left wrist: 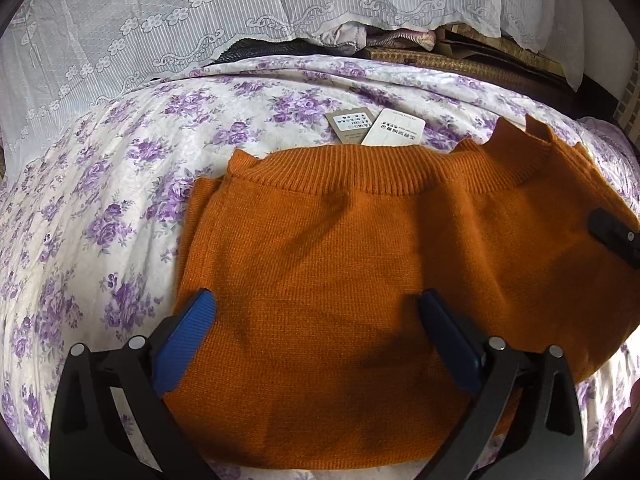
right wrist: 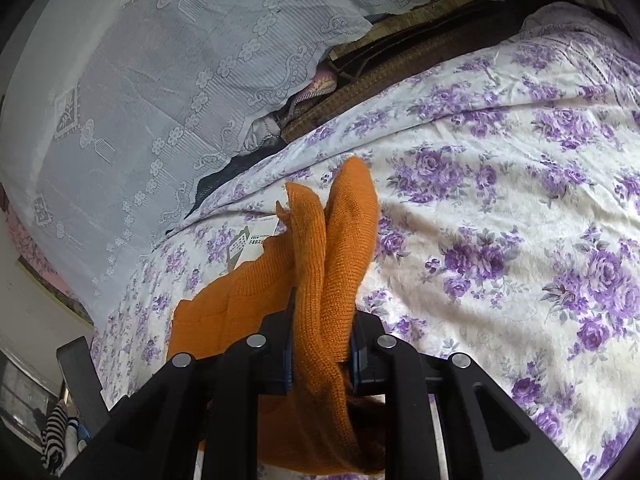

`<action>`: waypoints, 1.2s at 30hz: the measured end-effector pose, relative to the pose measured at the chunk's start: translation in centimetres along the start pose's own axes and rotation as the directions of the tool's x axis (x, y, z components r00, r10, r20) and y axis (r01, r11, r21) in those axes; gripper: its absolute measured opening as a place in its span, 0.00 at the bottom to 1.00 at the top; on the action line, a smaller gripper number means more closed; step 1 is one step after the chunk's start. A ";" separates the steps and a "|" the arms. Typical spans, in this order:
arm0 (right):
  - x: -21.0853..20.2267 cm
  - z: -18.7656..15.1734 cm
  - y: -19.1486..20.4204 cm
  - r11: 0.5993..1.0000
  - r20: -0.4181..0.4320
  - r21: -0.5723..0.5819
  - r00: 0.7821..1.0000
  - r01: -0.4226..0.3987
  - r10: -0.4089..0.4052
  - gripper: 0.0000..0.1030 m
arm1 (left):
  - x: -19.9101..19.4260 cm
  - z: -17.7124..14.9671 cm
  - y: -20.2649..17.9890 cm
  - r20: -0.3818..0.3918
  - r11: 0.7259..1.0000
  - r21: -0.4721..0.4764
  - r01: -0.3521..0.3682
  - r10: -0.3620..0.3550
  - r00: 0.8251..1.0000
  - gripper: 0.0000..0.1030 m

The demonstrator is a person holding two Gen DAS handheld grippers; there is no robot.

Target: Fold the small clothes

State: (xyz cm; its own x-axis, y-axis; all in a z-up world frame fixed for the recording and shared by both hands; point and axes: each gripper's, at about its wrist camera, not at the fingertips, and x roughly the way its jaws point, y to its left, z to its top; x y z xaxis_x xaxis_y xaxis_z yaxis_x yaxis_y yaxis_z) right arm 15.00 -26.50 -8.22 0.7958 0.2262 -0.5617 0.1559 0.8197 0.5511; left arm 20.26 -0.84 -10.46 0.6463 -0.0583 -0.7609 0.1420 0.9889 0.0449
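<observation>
An orange knit sweater (left wrist: 360,280) lies flat on the flowered bedspread (left wrist: 100,200), collar toward the far side. Two paper tags (left wrist: 376,128) lie at its neckline. My left gripper (left wrist: 316,304) hovers over the sweater's lower part, open, its blue pads wide apart with only flat knit beneath them. In the right wrist view my right gripper (right wrist: 320,344) is shut on a bunched fold of the orange sweater (right wrist: 332,264), lifted off the bed; the cloth stands up between the fingers. A black fingertip of the right gripper (left wrist: 612,232) shows at the sweater's right edge.
White lace cloth (left wrist: 160,20) hangs behind the bed. Dark clothes and a woven mat (left wrist: 460,60) lie under it at the bed's far edge. At the lower left of the right wrist view lies a striped item (right wrist: 56,436).
</observation>
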 end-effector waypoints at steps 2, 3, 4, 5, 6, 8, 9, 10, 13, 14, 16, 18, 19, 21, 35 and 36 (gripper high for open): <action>0.0 0.0 0.5 1.000 0.003 0.001 1.000 0.010 -0.010 0.20 | -0.2 0.0 0.1 0.006 1.000 -0.003 0.000 0.000 1.000 0.96; 0.0 0.1 0.8 1.000 0.006 0.002 1.000 0.017 -0.017 0.20 | -0.3 0.0 0.1 0.010 1.000 -0.004 -0.003 0.003 1.000 0.96; -0.1 0.1 0.9 1.000 0.007 0.003 1.000 0.020 -0.020 0.20 | -0.4 0.0 0.1 0.016 1.000 -0.003 -0.008 0.008 1.000 0.96; -0.1 0.1 1.1 1.000 0.008 0.005 1.000 0.022 -0.022 0.20 | -0.5 0.0 0.1 0.022 1.000 0.000 -0.014 0.014 1.000 0.96; -0.2 0.2 1.3 1.000 0.011 0.006 1.000 0.022 -0.022 0.20 | -0.6 0.1 0.1 0.026 1.000 0.001 -0.020 0.020 0.999 0.96; -0.4 0.2 1.7 1.000 0.016 0.004 1.000 0.024 -0.024 0.20 | -0.7 0.1 0.2 0.030 1.000 -0.001 -0.024 0.024 0.999 0.96; -0.5 0.2 2.0 1.000 0.019 0.003 0.999 0.027 -0.027 0.20 | -0.7 0.2 0.3 0.031 1.000 -0.004 -0.024 0.024 0.999 0.96; -0.5 0.1 2.3 1.000 0.022 0.002 0.999 0.027 -0.027 0.20 | -0.8 0.2 0.5 0.033 1.000 -0.009 -0.024 0.025 0.999 0.96; -0.7 0.0 3.2 1.000 0.031 -0.008 0.999 0.022 -0.022 0.20 | -0.9 0.4 0.9 0.041 0.999 -0.021 -0.030 0.031 0.999 0.96; -0.8 0.0 3.5 1.000 0.033 -0.013 0.999 0.021 -0.021 0.20 | -1.0 0.5 1.1 0.043 0.999 -0.025 -0.031 0.032 0.999 0.96; -0.8 -0.1 4.3 0.999 0.036 -0.029 0.999 0.025 -0.024 0.20 | -1.0 0.6 1.4 0.045 0.999 -0.033 -0.033 0.035 0.998 0.96; -0.8 -0.3 5.1 0.999 0.037 -0.045 0.999 0.022 -0.020 0.20 | -1.0 0.8 1.7 0.047 0.999 -0.036 -0.037 0.039 0.998 0.96; -0.7 -0.3 5.4 0.998 0.037 -0.052 0.999 0.021 -0.019 0.20 | -1.0 1.0 1.9 0.050 0.998 -0.037 -0.043 0.044 0.998 0.96; -0.6 -0.4 6.1 0.998 0.034 -0.068 0.999 0.020 -0.018 0.20 | -0.7 1.5 2.3 0.051 0.998 -0.031 -0.050 0.051 0.997 0.96; 0.4 -3.0 12.4 0.973 -0.022 -0.230 0.999 -0.031 0.026 0.20 | 3.4 6.3 2.9 -0.012 0.999 0.018 0.035 -0.035 0.999 0.96; 0.5 -3.3 12.9 0.969 -0.023 -0.247 1.000 -0.026 0.021 0.20 | 3.5 6.5 3.0 -0.018 0.999 0.016 0.046 -0.045 0.999 0.96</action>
State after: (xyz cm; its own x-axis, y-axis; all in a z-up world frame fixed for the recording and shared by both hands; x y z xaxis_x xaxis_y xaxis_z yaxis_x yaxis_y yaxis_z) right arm 15.48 -14.13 -3.42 0.7854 0.2555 -0.5639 -0.0146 0.9182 0.3958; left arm 27.87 1.05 -8.79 0.6259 -0.1008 -0.7734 0.1834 0.9828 0.0203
